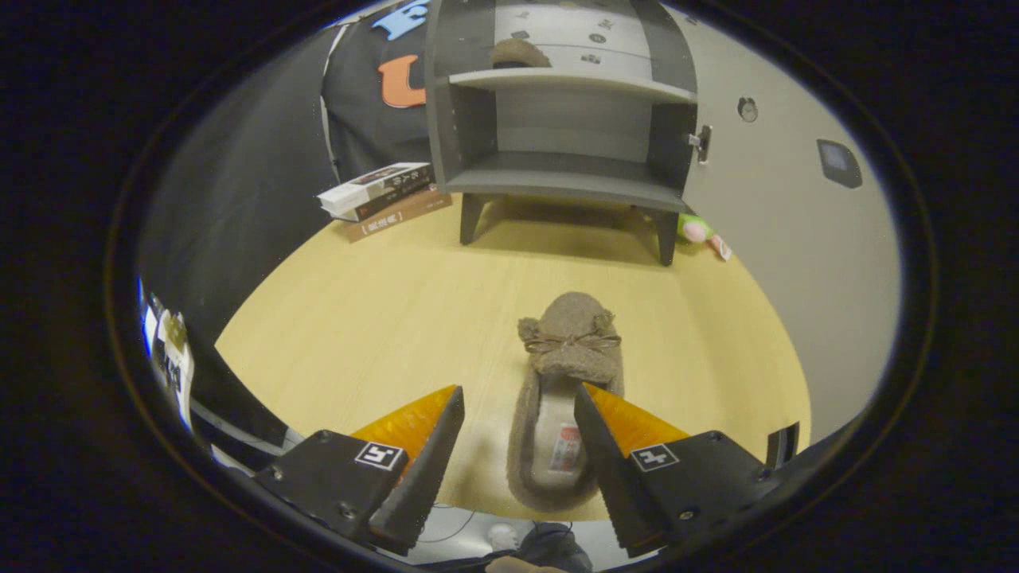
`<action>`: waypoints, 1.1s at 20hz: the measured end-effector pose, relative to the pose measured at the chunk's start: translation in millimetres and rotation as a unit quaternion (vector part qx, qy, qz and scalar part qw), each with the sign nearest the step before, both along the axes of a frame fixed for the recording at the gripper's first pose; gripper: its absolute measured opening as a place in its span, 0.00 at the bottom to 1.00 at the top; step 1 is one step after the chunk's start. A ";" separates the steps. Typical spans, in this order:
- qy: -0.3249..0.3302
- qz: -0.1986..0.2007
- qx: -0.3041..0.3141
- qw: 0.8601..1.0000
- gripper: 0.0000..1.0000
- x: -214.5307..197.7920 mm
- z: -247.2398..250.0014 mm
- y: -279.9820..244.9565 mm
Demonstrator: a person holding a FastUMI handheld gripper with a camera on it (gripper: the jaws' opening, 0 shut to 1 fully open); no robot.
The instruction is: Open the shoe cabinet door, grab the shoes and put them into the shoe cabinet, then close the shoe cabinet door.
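A brown fuzzy slipper [567, 374] with a small bow lies on the wooden table, toe pointing toward the cabinet. My gripper [519, 398] is open above its heel end; the slipper's heel shows in the gap between the fingers, nearer the right finger [605, 446]. Beyond, the grey shoe cabinet [561, 127] stands on short legs with its door [796, 183] swung open to the right. A second brown slipper [519, 53] rests on the cabinet's upper shelf. The lower shelf holds nothing.
A stack of books [386, 197] lies left of the cabinet. A small pink and green toy [699, 231] sits by the cabinet's right leg, against the open door. Bare wooden table [358, 318] spreads between slipper and cabinet.
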State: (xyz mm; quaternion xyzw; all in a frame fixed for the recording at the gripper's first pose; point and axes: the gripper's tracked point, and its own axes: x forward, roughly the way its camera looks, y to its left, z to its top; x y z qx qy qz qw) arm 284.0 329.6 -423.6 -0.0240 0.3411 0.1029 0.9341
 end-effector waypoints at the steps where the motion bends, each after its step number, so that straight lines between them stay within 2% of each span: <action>1: 0.009 -0.003 0.001 1.000 0.89 7.6 -6.7 0.8; 12: 0.050 -0.012 0.031 0.998 0.87 74.4 -28.3 21.8; 13: 0.056 -0.016 0.034 0.998 0.81 77.0 -30.0 23.4; 16: 0.060 -0.045 0.034 0.997 0.41 83.0 -33.4 8.4; 18: 0.070 -0.041 0.035 0.996 0.16 80.7 -33.0 5.3; 20: 0.069 -0.030 0.040 0.996 0.10 76.6 -21.6 6.1; 22: 0.055 -0.015 0.044 0.997 0.08 70.8 -2.4 6.2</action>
